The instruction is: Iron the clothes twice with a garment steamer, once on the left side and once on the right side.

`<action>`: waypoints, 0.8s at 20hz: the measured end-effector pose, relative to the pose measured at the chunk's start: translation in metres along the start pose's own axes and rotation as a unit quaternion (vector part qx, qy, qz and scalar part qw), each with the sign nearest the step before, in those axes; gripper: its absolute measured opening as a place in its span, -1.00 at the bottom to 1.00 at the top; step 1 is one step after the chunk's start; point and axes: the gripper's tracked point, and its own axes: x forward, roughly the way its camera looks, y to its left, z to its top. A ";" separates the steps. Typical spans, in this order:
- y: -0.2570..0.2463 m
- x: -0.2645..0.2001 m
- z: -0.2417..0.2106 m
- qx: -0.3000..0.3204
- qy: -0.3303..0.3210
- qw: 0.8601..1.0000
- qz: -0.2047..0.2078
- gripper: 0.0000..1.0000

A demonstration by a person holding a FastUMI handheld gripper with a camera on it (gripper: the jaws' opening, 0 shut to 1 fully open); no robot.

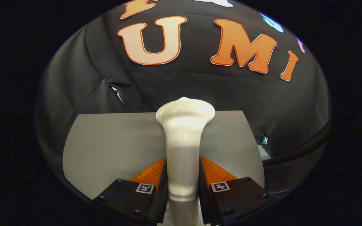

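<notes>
Garment steamer (183,147) gripped by its neck, flared head toward 12 o'clock, so steam can be aimed forward along the fingers. The claw (183,183) is closed to the neck's width, with both fingers (151,175) pressing its sides. Beyond the head, from 10 to 2 o'clock, lies a grey counter (112,147); whether that surface is the clothes cannot be told.
</notes>
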 end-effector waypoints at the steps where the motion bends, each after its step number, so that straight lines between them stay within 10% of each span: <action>1: -0.003 -0.003 -0.001 0.007 -0.003 1.000 -0.006 0.00; 16: -0.014 -0.148 -0.002 0.037 -0.215 0.974 0.053 -0.14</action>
